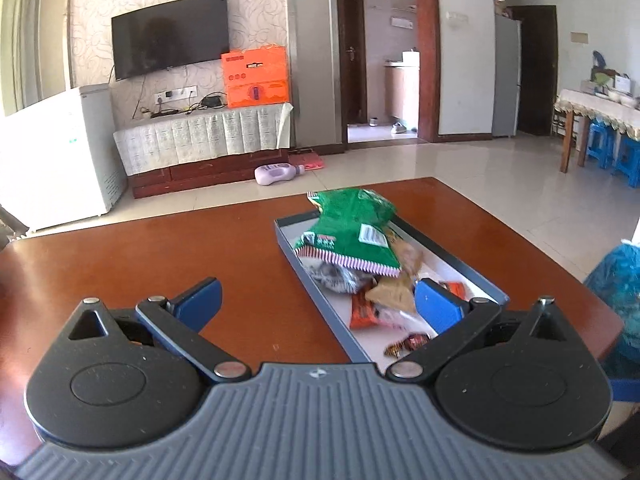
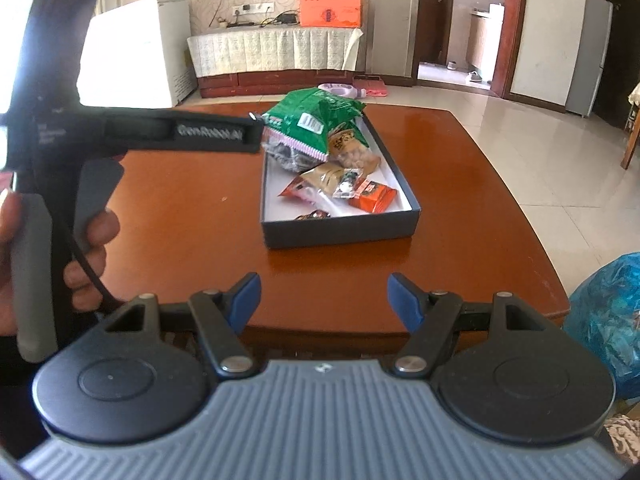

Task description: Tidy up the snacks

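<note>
Right wrist view: snacks piled in tray [image 2: 340, 232] at twelve o'clock on tabletop [image 2: 180, 208]; both claws, left claw [image 1: 318, 300] and right claw [image 2: 324, 300], apart, empty. Likely finishing; next, straightening green bag [image 2: 312, 120].

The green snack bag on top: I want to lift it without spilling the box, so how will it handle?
The green snack bag looks crinkled and puffy, so probably light and floppy. It overhangs the box rim, so a push could tip it out.
</note>
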